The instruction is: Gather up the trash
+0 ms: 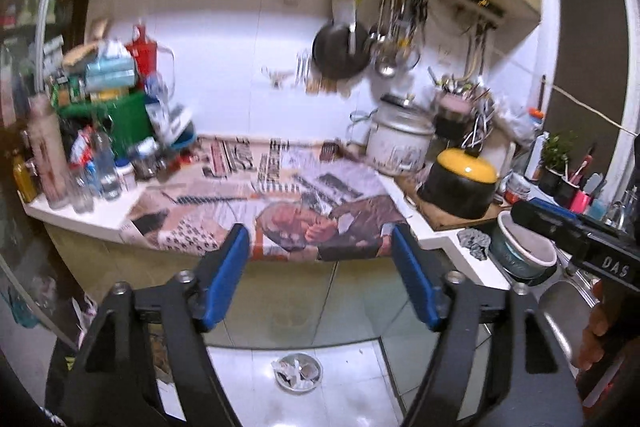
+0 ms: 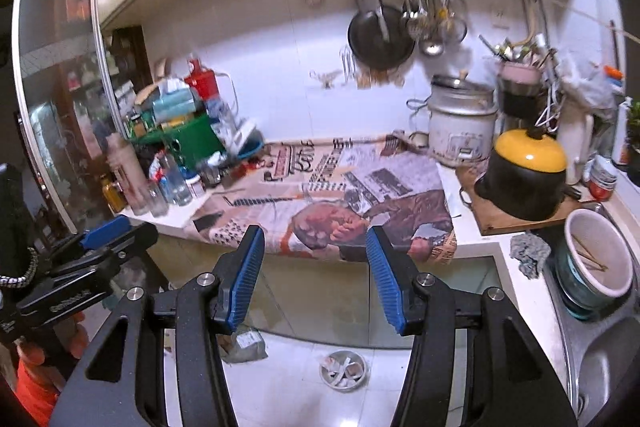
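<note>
On the floor below the counter (image 2: 476,239), a small round metal dish (image 2: 343,369) w/ crumpled scraps sat on the white tiles, prob the trash to collect; also seen in left wrist view (image 1: 298,372). It lay down and fwd of both tongs, well below the fingertips, roughly centred under each pair. Dish was round so no long axis to align to. A crumpled greyish packet (image 2: 246,343) lay just left of the dish in right view, partly behind the left finger of the right tongs (image 2: 316,259). Right tongs were wide open, nothing held. Left tongs (image 1: 320,255) likewise spread wide, empty. Which hand was nearer: can't tell, both looked about equal; judged either would need a big downward reach. Writing: "DAS" readable on the body of the right tongs as seen from left cam. Newspaper (image 2: 340,187) covering the counter had big headline print, too blurred to read. Rice cooker (image 2: 460,123) had a label, illegible. Black pot w/ yellow lid (image 2: 524,179) sat on a wooden board, no text.
</note>
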A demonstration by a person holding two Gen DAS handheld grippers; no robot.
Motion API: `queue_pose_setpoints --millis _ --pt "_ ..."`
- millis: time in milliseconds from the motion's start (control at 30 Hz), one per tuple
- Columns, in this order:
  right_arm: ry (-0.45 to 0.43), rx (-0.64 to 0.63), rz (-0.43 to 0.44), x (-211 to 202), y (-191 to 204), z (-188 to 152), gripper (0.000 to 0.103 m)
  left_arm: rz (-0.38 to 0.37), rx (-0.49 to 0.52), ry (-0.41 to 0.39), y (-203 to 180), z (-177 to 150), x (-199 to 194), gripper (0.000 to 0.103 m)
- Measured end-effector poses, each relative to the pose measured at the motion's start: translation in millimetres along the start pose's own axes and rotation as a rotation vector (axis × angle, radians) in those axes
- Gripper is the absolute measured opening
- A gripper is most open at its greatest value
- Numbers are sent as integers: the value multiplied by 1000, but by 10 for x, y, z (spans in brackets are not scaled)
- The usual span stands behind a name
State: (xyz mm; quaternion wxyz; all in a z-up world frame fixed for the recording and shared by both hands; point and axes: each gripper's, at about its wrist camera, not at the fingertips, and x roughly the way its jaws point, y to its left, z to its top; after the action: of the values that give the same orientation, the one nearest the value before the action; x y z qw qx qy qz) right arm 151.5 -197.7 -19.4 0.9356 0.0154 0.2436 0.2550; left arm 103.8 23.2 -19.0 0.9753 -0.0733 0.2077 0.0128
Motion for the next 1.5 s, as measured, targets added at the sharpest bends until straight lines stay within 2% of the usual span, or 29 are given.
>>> queue_pose_setpoints --millis 67,133,333,433,1500 --pt "-15 -5 -15 -148 123 -34 51 2 11 -14 12 6 -201 95" --pt "-25 -10 -28 -254 198 -65 64 3 20 -30 22 -2 -399 98" --pt "-55 0 -83 -480 348 -122 89 -13 36 -54 37 -45 -733 101" --pt "-71 -2 -113 -561 389 -122 93 -19 33 -62 41 -56 -798 101" --pt "-47 -8 -131 -648 529 -185 94 -21 15 -47 72 -87 -686 101"
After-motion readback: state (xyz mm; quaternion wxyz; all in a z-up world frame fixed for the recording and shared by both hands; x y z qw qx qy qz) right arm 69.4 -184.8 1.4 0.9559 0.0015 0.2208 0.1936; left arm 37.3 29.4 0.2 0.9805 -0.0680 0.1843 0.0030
